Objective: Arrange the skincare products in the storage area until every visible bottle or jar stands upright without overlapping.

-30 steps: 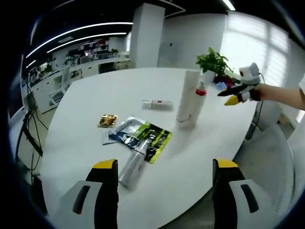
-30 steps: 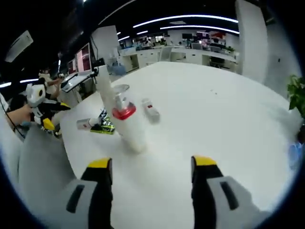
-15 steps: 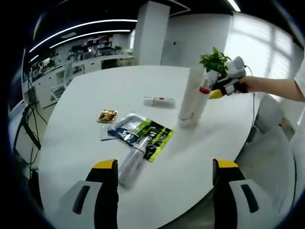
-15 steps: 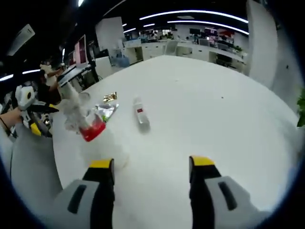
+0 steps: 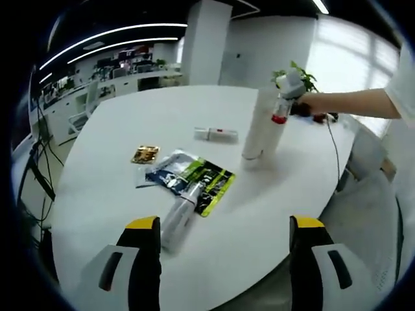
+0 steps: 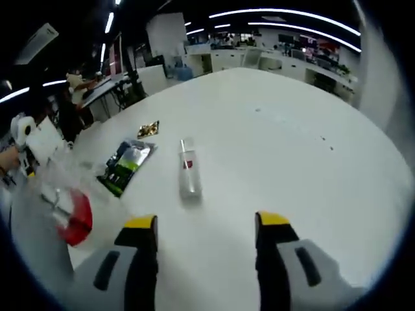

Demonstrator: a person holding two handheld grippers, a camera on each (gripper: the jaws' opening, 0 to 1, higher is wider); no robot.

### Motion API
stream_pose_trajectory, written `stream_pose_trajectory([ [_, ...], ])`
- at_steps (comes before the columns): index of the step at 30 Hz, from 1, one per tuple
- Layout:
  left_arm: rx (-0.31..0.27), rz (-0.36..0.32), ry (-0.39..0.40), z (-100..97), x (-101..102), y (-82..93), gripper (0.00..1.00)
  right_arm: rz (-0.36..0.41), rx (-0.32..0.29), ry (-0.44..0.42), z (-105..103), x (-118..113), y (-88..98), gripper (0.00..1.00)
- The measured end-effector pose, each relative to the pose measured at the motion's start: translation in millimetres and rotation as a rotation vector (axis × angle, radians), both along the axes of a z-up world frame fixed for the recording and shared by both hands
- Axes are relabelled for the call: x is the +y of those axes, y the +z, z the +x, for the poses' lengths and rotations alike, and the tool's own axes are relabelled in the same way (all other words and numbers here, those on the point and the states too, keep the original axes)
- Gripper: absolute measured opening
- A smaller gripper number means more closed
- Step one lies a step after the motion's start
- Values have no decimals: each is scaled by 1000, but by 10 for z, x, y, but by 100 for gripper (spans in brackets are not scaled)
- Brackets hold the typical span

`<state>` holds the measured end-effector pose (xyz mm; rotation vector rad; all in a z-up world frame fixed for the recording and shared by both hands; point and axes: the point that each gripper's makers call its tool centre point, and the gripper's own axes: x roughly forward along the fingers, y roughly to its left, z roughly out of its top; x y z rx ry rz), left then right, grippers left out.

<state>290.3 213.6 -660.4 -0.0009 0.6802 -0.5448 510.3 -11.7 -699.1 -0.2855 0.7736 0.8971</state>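
In the left gripper view a tall white tube stands upright on the white table. A red-collared bottle stands right beside it. My right gripper, held by a hand, hovers at that bottle's top. A clear bottle lies on its side near my open left gripper. A small tube lies flat further back. In the right gripper view my right gripper is open with nothing between its jaws. The red-collared bottle is blurred, left of the left jaw. The small tube lies ahead.
Green and black sachets and a gold sachet lie flat beside the lying bottle; in the right gripper view the sachets lie left of the small tube. A potted plant stands behind the right gripper. Office desks fill the background.
The right gripper has come in from the right to the top of the red-collared bottle. In its own view that bottle has slid to the left edge. My left gripper has stayed put.
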Motion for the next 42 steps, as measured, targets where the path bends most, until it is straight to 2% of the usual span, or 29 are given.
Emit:
stream_pose_trajectory([
  [8, 4, -7, 11, 39, -15, -28, 79, -19, 14, 56, 192, 275, -89, 58],
  [15, 2, -14, 26, 68, 12, -41, 79, -67, 33, 124, 288, 486, -158, 55],
  [20, 0, -16, 35, 78, 36, -44, 79, -134, 110, 181, 286, 622, -297, 46],
  [29, 5, -20, 46, 76, 78, -78, 78, -200, 130, 267, 303, 878, -408, 39],
  [42, 6, -23, 59, 95, 104, -86, 78, -281, 145, 319, 359, 1048, -499, 32],
])
